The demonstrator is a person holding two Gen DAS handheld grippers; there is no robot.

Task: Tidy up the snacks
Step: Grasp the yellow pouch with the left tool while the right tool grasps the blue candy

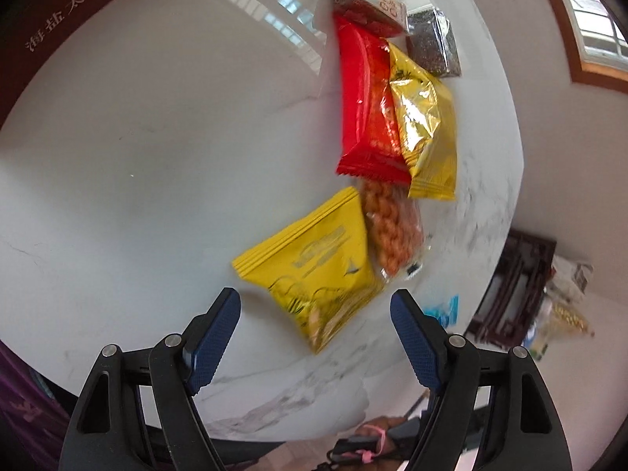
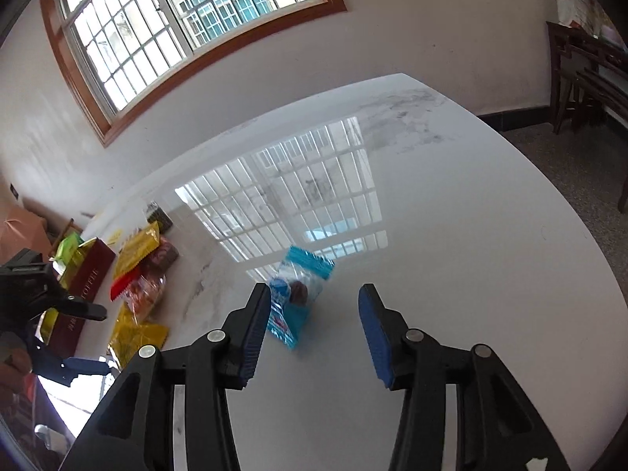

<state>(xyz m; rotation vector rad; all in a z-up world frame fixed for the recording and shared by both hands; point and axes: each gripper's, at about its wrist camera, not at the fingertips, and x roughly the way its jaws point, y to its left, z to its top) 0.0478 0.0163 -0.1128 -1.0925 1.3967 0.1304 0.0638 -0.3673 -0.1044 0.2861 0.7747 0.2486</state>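
In the left wrist view my left gripper (image 1: 314,308) is open just above a yellow snack packet (image 1: 314,271) lying on the white marble table (image 1: 137,157). Beyond it lie a clear bag of orange snacks (image 1: 392,231), a red packet (image 1: 365,106), a gold packet (image 1: 426,125), a brown bar (image 1: 373,4) and a dark bar (image 1: 433,45). In the right wrist view my right gripper (image 2: 314,298) is open and empty, close behind a blue-and-clear snack packet (image 2: 300,294) that lies near its left finger.
A dark red box (image 2: 88,274) with gold lettering holds green and gold packets at the table's left in the right wrist view. The left gripper's body (image 2: 47,294) shows there too. The table's edge (image 2: 549,180) curves right; dark wooden chairs (image 2: 581,78) stand beyond.
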